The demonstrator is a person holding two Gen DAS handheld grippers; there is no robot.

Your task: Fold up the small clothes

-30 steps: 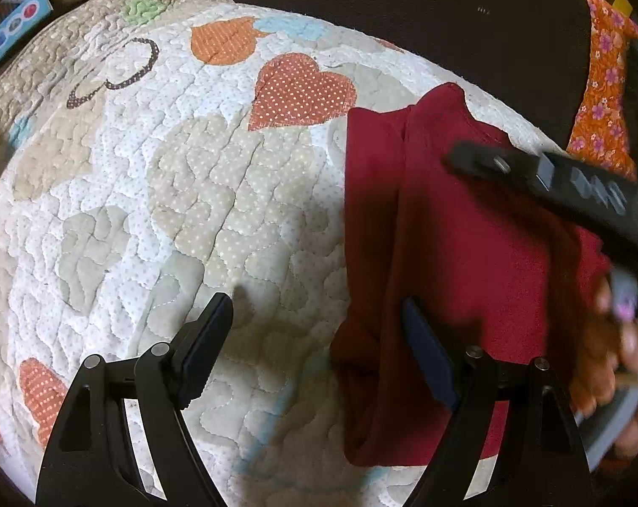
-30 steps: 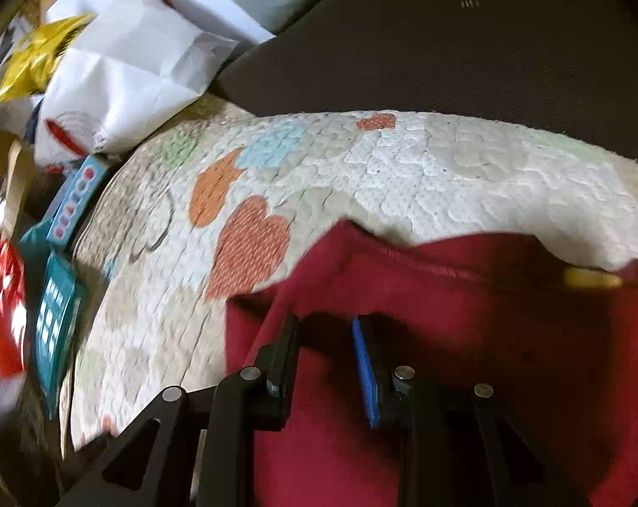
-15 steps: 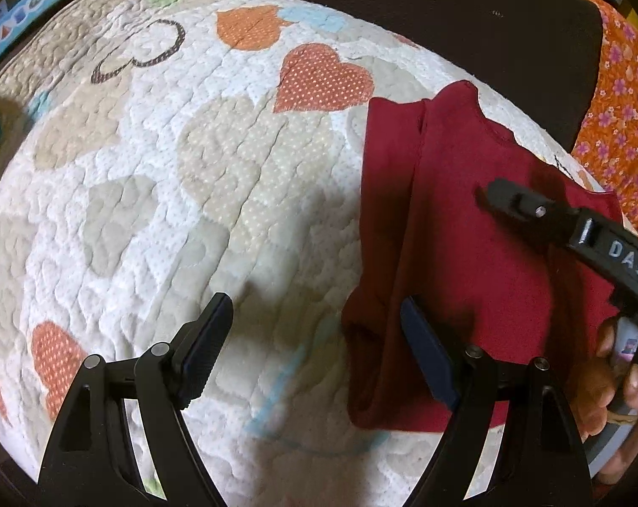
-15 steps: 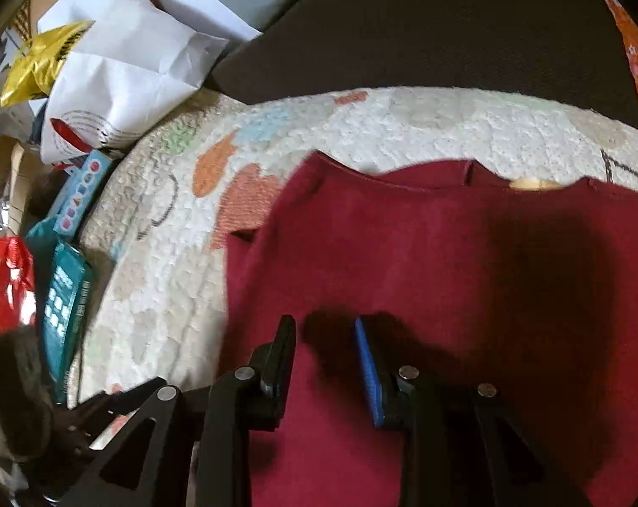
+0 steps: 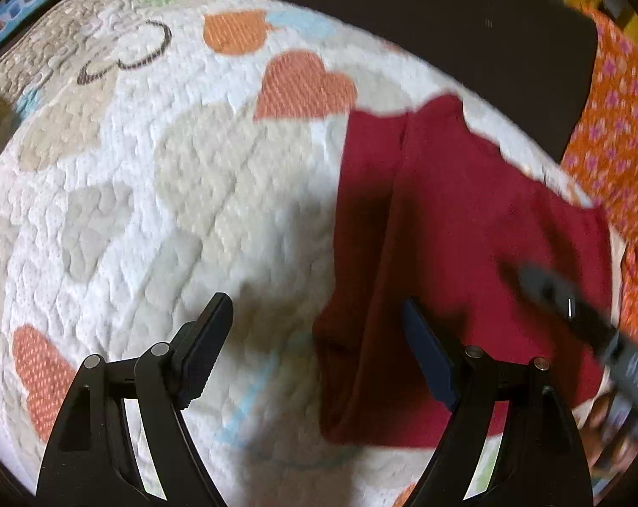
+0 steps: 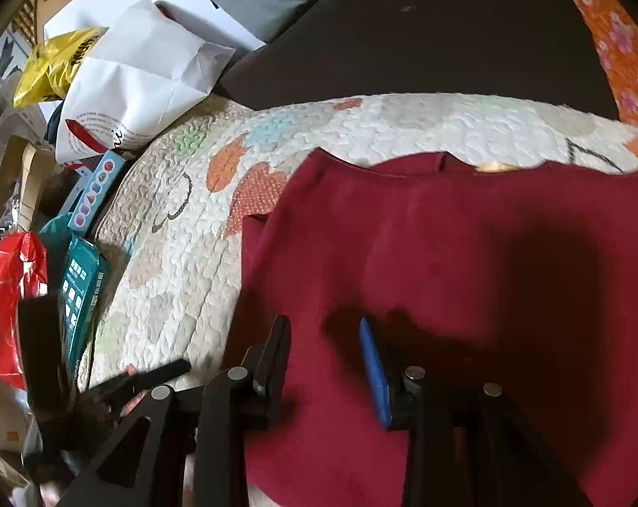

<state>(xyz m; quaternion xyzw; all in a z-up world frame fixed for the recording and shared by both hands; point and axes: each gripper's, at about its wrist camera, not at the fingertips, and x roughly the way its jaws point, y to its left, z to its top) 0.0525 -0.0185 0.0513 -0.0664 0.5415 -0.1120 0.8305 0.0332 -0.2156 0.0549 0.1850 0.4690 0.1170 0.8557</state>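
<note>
A dark red garment [image 5: 454, 245] lies on the heart-patterned quilt [image 5: 183, 194], with its left side folded over in a long strip. My left gripper [image 5: 314, 338] is open and empty, hovering over the garment's lower left edge. In the right wrist view the garment [image 6: 424, 253] fills the lower right. My right gripper [image 6: 323, 346] is open and empty, held above the cloth. It also shows blurred at the right edge of the left wrist view [image 5: 585, 325].
A dark cushion [image 6: 424, 34] lies behind the quilt, and an orange floral cloth [image 5: 614, 135] is at the right. A white paper bag [image 6: 137, 80], yellow bag [image 6: 56, 63], red bag [image 6: 10, 295] and teal boxes [image 6: 82, 291] crowd the quilt's left side.
Both grippers have pulled back from the garment. The right gripper has risen and drawn away to the right, and more of the flat red garment shows. Both stayed open.
</note>
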